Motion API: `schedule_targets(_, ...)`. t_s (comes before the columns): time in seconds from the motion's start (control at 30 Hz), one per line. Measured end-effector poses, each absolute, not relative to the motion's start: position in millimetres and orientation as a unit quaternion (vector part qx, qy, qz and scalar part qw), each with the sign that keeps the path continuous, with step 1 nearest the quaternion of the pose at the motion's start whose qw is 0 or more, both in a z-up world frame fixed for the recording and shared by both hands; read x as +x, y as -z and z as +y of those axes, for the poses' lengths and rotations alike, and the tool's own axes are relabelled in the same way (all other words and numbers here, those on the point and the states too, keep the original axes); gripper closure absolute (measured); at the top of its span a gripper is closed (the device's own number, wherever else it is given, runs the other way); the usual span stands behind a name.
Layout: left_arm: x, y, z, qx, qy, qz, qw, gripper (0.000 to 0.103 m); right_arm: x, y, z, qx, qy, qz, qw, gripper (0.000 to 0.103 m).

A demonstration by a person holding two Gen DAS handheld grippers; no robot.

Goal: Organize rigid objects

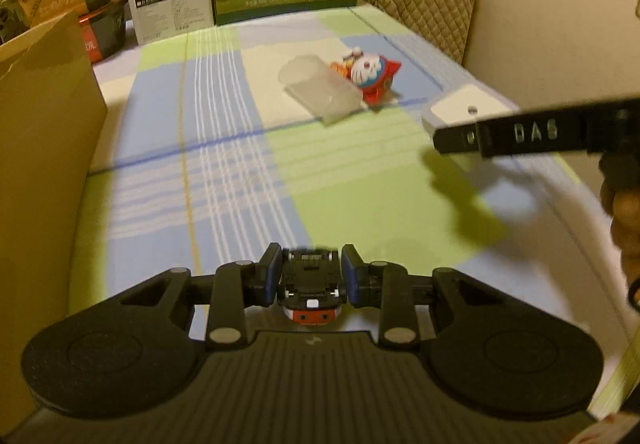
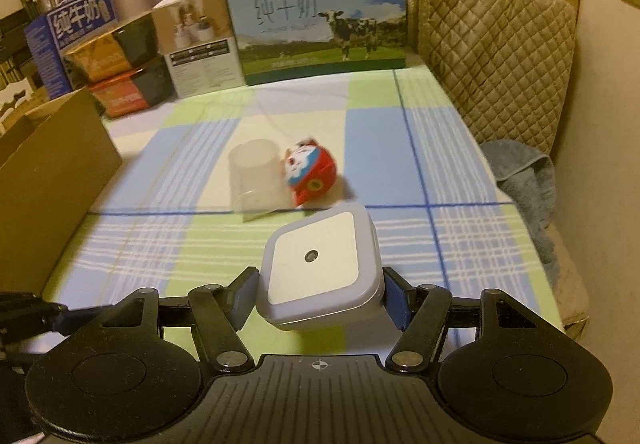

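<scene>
My left gripper (image 1: pixel 311 276) is shut on a small black toy car (image 1: pixel 311 284) with a red and white end, held above the checked cloth. My right gripper (image 2: pixel 318 290) is shut on a square grey and white night light (image 2: pixel 320 268), its blue pads pressed on two opposite sides. In the left wrist view that night light (image 1: pixel 464 110) shows at the right, beside a black finger (image 1: pixel 520 134) of the right gripper. A clear plastic cup (image 2: pixel 254 174) lies on its side against a red cartoon-cat toy (image 2: pixel 310 172), also seen as the cup (image 1: pixel 320 86) and toy (image 1: pixel 370 74).
An open brown cardboard box (image 1: pixel 44 148) stands at the left edge, its wall (image 2: pixel 52 172) close by. Milk cartons and printed boxes (image 2: pixel 320 20) line the back. A quilted cushion (image 2: pixel 492 56) and a blue towel (image 2: pixel 524 172) lie at the right. A person's hand (image 1: pixel 624 220) shows at the right.
</scene>
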State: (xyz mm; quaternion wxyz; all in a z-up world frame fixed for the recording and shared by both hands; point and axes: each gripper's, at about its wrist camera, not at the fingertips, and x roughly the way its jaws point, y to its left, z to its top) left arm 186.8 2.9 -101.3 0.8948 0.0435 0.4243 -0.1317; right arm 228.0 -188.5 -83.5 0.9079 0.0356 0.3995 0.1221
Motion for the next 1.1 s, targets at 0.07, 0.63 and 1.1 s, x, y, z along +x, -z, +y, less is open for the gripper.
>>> schedule_targets(0.07, 183.0, 104.5, 3.4, 0.048, 0.127, 0.43, 0.893, 0.076, 225.6, 82.5, -185.3, 0.035, -0.126, 0.399, 0.908, 0.041)
schedule_targets(0.63, 192.5, 104.4, 3.0, 0.07, 0.136, 0.473, 0.868, 0.076, 225.9, 80.0, -181.8, 0.043, -0.131, 0.397, 0.907, 0.041)
schedule_targets(1.1, 179.3, 74.4, 13.6, 0.057, 0.126, 0.449, 0.883, 0.077, 215.9, 67.9, -176.3, 0.053, -0.133, 0.387, 0.911, 0.041)
